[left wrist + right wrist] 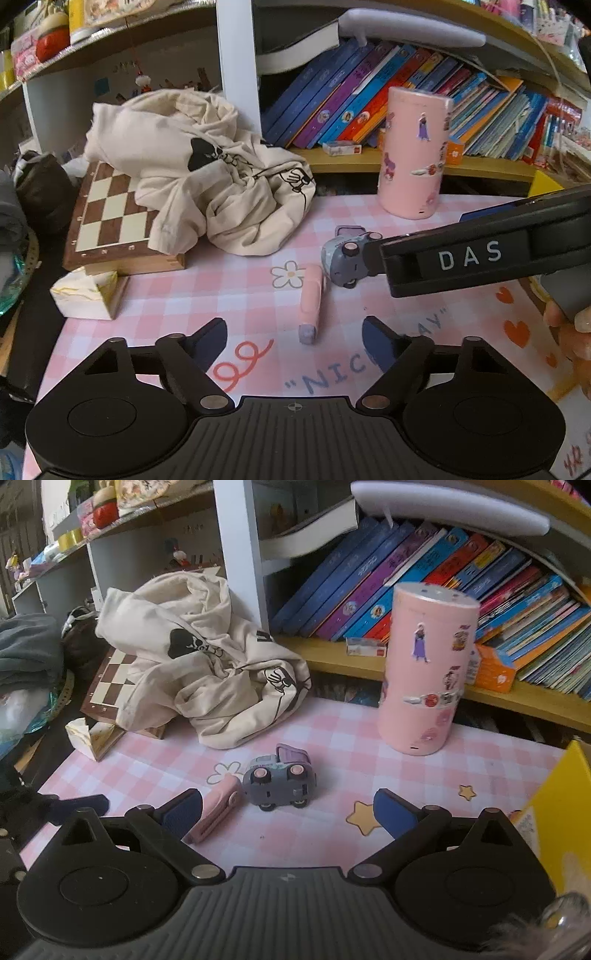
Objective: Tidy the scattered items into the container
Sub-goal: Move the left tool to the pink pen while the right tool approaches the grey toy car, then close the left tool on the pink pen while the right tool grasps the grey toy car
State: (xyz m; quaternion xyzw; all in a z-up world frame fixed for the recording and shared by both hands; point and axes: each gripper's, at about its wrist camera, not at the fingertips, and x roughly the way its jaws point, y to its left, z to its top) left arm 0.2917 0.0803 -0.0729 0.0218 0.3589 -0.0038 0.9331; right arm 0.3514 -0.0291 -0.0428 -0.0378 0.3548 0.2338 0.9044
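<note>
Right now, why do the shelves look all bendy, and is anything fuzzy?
Both wrist views are fisheye, so the bookshelf curves near the edges. In the right wrist view, the pink cylinder's top is slightly smeared; the toy car stays sharp.

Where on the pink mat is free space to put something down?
Free: the checked mat between the toy car and the pink cylinder, and around the yellow stars. Crowded: the left, by the cream garment and chessboard.

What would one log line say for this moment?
left gripper: open, empty | right gripper: open, empty | toy car: on its side on mat | pink case: beside it
</note>
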